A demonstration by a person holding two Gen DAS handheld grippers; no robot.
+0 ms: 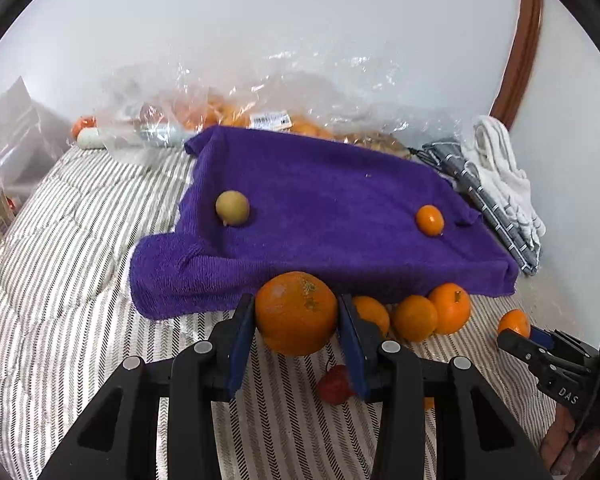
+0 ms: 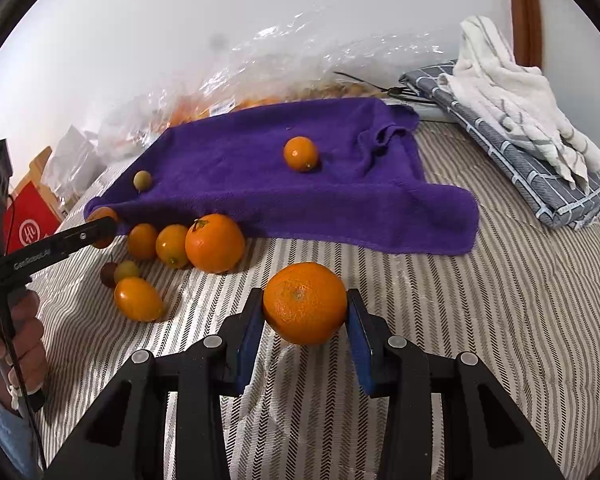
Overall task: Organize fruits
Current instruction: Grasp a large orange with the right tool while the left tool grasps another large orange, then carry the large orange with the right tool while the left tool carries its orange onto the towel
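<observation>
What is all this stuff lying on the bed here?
purple towel: one, spread mid-bed
small orange: one, on towel
yellow-green fruit: one, on towel
loose oranges: several, at towel's near edge
plastic bag: one, clear, behind towel
folded cloths: grey checked and white, right side
striped bedcover: grey-white, under everything
left gripper: shut on large orange
right gripper: shut on mandarin

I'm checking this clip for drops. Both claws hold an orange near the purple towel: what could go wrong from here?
1. Each orange is pinched only at its sides by the left claw and right claw, so either could slip out.
2. The loose fruit along the towel edge could get knocked and roll.
</observation>
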